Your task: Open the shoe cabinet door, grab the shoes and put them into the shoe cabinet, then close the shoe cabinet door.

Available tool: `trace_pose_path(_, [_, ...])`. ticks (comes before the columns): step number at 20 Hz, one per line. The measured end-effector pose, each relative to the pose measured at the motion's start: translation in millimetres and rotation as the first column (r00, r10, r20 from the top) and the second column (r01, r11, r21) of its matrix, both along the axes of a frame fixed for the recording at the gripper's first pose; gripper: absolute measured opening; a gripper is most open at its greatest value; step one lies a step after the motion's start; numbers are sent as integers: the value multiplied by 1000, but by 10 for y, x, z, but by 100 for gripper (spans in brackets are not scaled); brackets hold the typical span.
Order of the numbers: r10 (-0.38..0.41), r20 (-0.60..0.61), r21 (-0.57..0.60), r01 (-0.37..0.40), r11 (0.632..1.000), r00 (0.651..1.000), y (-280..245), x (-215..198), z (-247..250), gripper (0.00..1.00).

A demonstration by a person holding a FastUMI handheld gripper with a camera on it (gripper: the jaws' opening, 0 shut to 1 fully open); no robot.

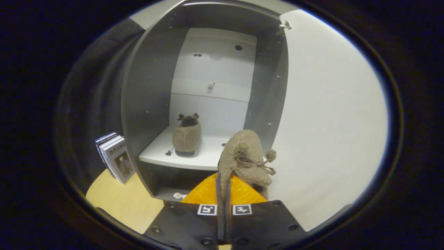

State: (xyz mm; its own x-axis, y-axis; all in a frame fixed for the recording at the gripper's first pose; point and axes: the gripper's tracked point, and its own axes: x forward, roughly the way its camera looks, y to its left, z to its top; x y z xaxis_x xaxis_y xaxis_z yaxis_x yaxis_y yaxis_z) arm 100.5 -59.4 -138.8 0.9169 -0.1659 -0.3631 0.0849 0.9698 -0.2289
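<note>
Shoe cabinet ahead of the gripper, its door swung open to the right, books off to the left, one slipper on the shelf beyond, second slipper clamped between the closed fingers.

Claw, black screwed plates, two square markers
</note>
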Motion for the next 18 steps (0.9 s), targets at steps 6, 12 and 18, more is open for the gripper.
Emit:
trace_pose_path(6, [17, -14, -5, -17, 1000, 1000, 24, 776, -8, 2])
trace_pose_path(12, [20, -29, -18, -21, 1000, 999, 52, 1453, -59, 2])
trace_pose_path(18, [-6, -58, -31, 4, 1000, 998, -14, 1807, -124, 3])
